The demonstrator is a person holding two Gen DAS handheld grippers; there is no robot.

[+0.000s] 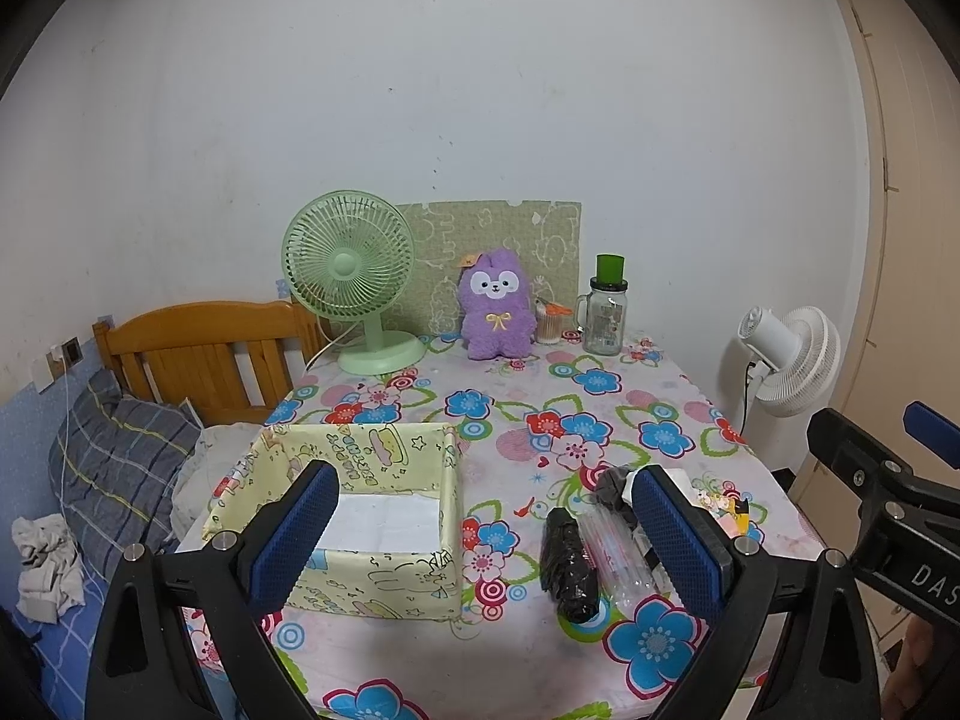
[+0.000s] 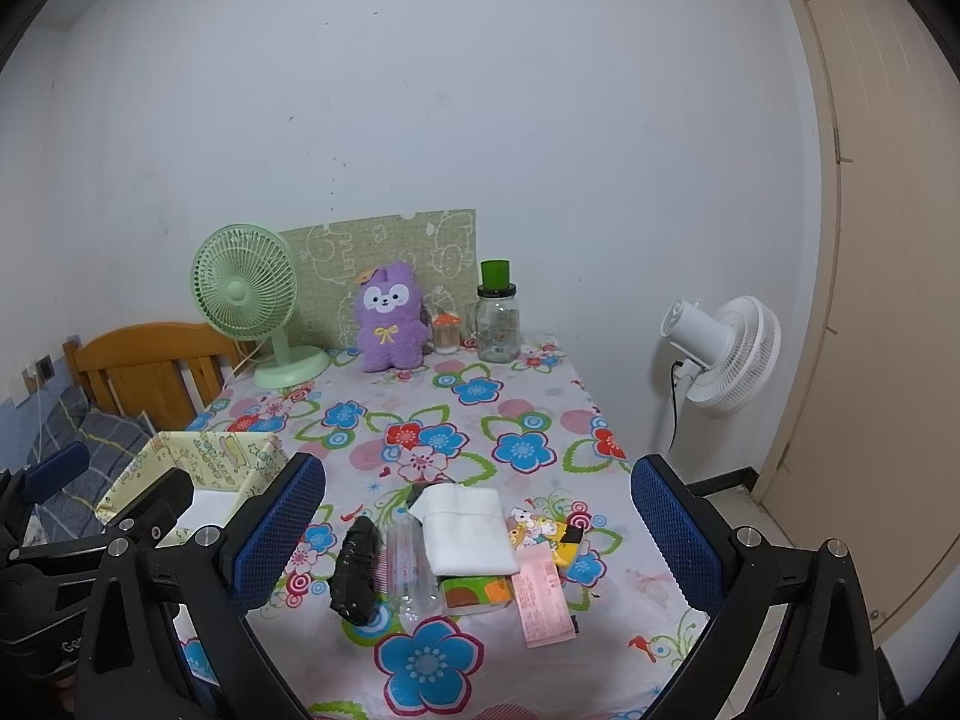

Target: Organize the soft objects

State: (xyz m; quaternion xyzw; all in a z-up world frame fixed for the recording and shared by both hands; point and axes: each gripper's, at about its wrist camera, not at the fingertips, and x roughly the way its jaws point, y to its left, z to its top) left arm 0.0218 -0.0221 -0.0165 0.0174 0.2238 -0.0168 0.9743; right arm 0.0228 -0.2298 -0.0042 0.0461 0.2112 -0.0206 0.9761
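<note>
In the left wrist view, we are looking across a table covered with a flowered tablecloth (image 1: 528, 660). Our left gripper (image 1: 486, 531) is filling the bottom of the frame, its two blue pads standing wide apart and holding nothing. Between them, toward the lower left, a yellow fabric box (image 1: 360, 516) is sitting open-topped; inside it we are seeing only a flat white liner, no objects. To the lower right of centre, just beside the right pad, a black bundle (image 1: 567, 567) and a clear plastic roll (image 1: 618, 552) are lying side by side, their long axes running away from us. At the right edge, part of our other gripper is showing. In the upper centre, a purple plush toy (image 1: 497, 312) is standing upright against the back wall, well apart from the box.

In the right wrist view, our right gripper (image 2: 477, 528) is also hanging with its pads spread wide and nothing between them. Directly ahead, in the lower centre, the clutter is sitting between the pads: the black bundle (image 2: 355, 570), the clear plastic roll (image 2: 411, 570), a folded white cloth (image 2: 468, 531) resting on a green tissue pack (image 2: 474, 594), and a pink slip (image 2: 543, 603). The yellow fabric box (image 2: 204, 462) is lying at the left of the frame, beyond this pile.

We are judging that the right gripper is nearer the pile and the left nearer the box, so the coming move likely turns on carrying items leftward.
</note>
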